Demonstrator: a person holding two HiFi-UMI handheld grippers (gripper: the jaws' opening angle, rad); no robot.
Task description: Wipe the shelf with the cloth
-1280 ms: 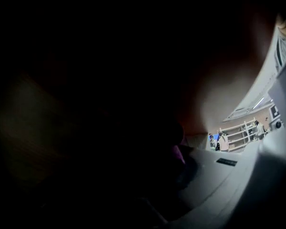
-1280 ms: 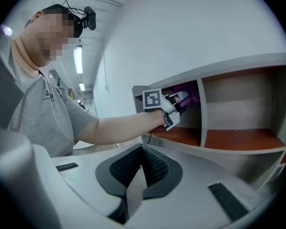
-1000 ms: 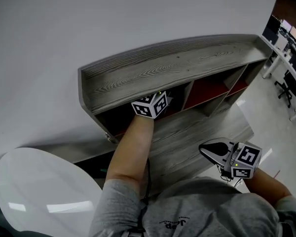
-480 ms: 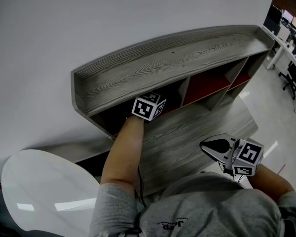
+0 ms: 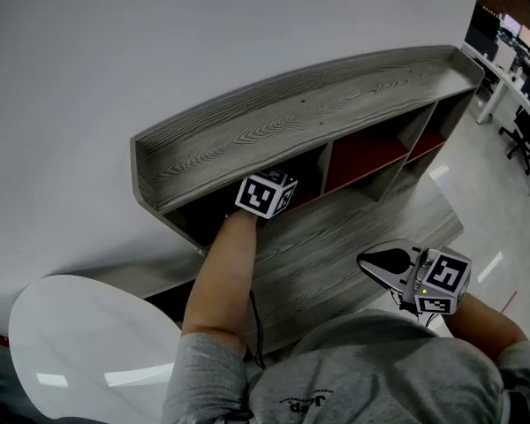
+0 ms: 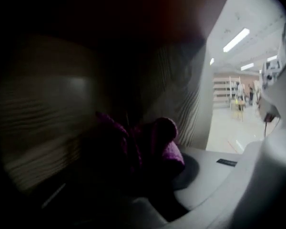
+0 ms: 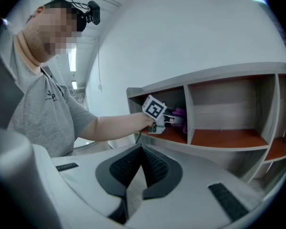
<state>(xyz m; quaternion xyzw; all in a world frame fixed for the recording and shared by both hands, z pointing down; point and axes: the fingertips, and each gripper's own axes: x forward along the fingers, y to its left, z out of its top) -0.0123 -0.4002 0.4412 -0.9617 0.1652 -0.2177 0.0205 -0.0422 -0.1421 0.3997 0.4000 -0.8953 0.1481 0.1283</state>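
My left gripper [image 5: 266, 194] is reached into the end compartment of the shelf [image 5: 318, 117]. From above only its marker cube and my forearm show under the top board. Its jaws are clamped on the cloth [image 6: 150, 144], a purple bundle that bulges out ahead of the tips. It is dark in there, but the left gripper view shows the folds squeezed between the two jaws. In the right gripper view the cloth [image 7: 179, 113] sits just beyond the left gripper [image 7: 168, 120], low over the compartment's reddish floor [image 7: 174, 133] and close against the upright divider [image 7: 186, 112] on that gripper's far side. I cannot tell whether the cloth presses on the floor or only hangs just above it.

My right gripper [image 5: 382, 262] is held well back from the shelf, close to my body, out in front of the grey wooden lower board [image 5: 336, 246]. Its jaws are drawn together (the black pads [image 7: 155, 168] meet at a narrow seam) and there is nothing between them. It points toward the shelf, with the next compartment [image 7: 229, 113] straight ahead of it. A round white table [image 5: 79, 338] stands off to the left of my left arm.
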